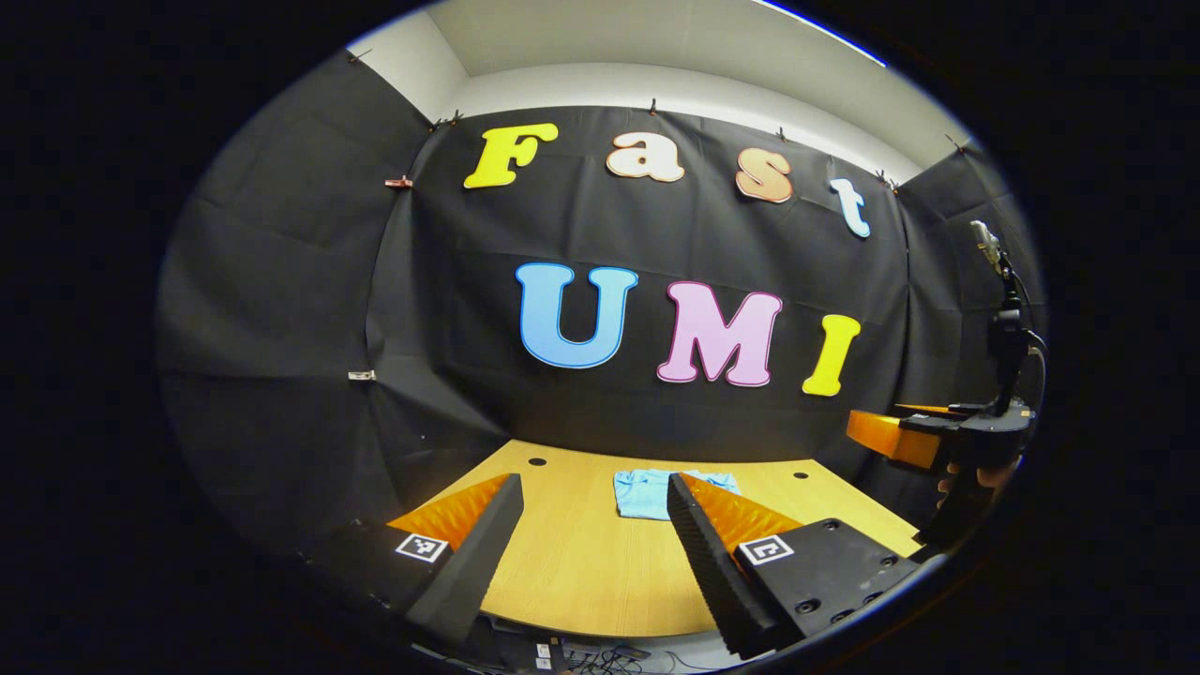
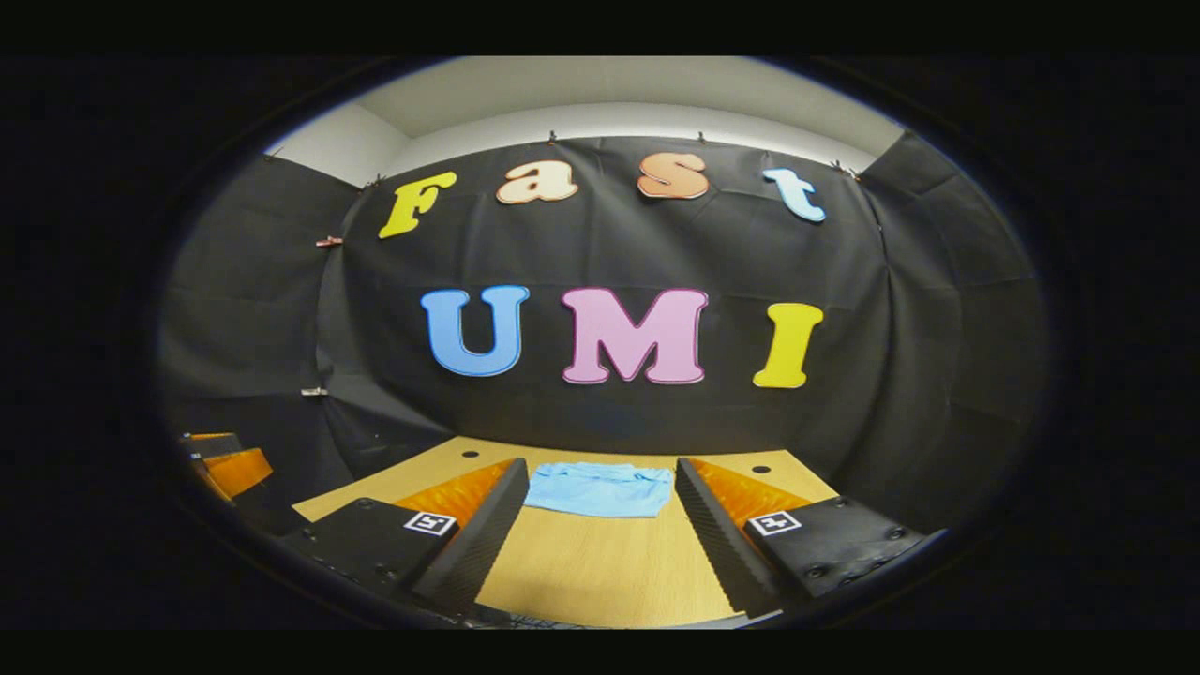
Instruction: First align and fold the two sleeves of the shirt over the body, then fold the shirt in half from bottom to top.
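A light blue shirt (image 1: pixel 647 492) lies folded into a small rectangle on the wooden table (image 1: pixel 581 562), toward its far side. In the right gripper view the shirt (image 2: pixel 600 489) sits straight ahead on the table (image 2: pixel 591 572). My left gripper (image 1: pixel 592 492) is open, held above the near part of the table and well short of the shirt, nothing between its fingers. My right gripper (image 2: pixel 597 473) is open too, raised and back from the shirt. The right gripper (image 1: pixel 900 436) with a hand on it appears at the right edge of the left gripper view. The left gripper (image 2: pixel 230 469) appears at the left edge of the right gripper view.
Small round holes (image 1: pixel 536 462) mark the table's far corners. Black cloth walls close in the table behind and at both sides. Cables (image 1: pixel 600 661) hang below the table's near edge. A stand with a device (image 1: pixel 998 309) rises at the right.
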